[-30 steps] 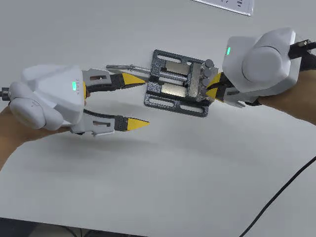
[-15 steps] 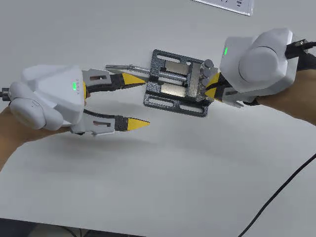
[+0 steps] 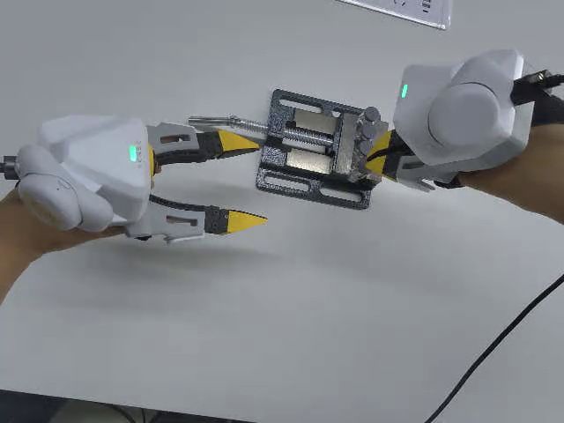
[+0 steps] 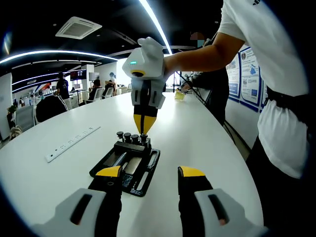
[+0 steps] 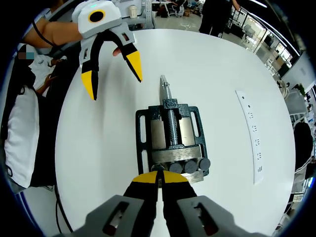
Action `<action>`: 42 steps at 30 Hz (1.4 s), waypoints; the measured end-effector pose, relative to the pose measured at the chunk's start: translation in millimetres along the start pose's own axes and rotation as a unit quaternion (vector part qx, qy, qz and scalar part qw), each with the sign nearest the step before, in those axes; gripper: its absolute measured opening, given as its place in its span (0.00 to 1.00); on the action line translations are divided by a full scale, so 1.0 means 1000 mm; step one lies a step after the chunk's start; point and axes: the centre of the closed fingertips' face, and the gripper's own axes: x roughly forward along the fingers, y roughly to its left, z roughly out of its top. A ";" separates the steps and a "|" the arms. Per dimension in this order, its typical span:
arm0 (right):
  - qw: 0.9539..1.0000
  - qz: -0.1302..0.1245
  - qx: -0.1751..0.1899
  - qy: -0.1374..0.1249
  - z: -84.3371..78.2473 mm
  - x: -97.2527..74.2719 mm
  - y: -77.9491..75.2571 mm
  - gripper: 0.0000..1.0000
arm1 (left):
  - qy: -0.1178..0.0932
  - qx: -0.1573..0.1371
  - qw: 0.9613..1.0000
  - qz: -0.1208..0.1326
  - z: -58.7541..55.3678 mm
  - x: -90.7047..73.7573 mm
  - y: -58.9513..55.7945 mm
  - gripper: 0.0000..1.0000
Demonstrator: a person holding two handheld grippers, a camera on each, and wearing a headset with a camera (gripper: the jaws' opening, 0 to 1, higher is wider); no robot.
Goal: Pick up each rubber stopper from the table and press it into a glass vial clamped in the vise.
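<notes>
Rubber stoppers [image 5: 190, 166] line the vise [image 5: 140, 143]; the closed right gripper [image 5: 160, 177] apparently seats the last, left gripper [image 3: 262, 180] open.

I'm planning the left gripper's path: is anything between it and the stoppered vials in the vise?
Nothing loose lies on the table between the left gripper and the vise. The vise's screw points toward it, ahead of the stoppers. The right gripper, shut, sits at one end of that row.
</notes>
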 end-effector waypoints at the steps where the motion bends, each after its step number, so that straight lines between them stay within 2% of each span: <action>1: 1.000 0.000 0.001 0.000 0.000 0.000 0.000 0.02 | 0.000 0.000 1.000 0.000 0.000 0.000 0.000 0.43; 20: 1.000 0.003 -0.008 0.008 0.000 0.001 -0.001 0.02 | -0.001 0.001 1.000 -0.001 0.001 0.003 0.003 0.43; 32: 1.000 0.014 -0.011 0.014 0.001 0.003 0.000 0.02 | -0.002 0.001 1.000 0.000 0.000 0.003 0.003 0.43; 42: 0.999 0.017 -0.006 0.029 0.000 0.005 -0.001 0.02 | -0.004 0.000 1.000 0.000 0.001 0.004 0.005 0.43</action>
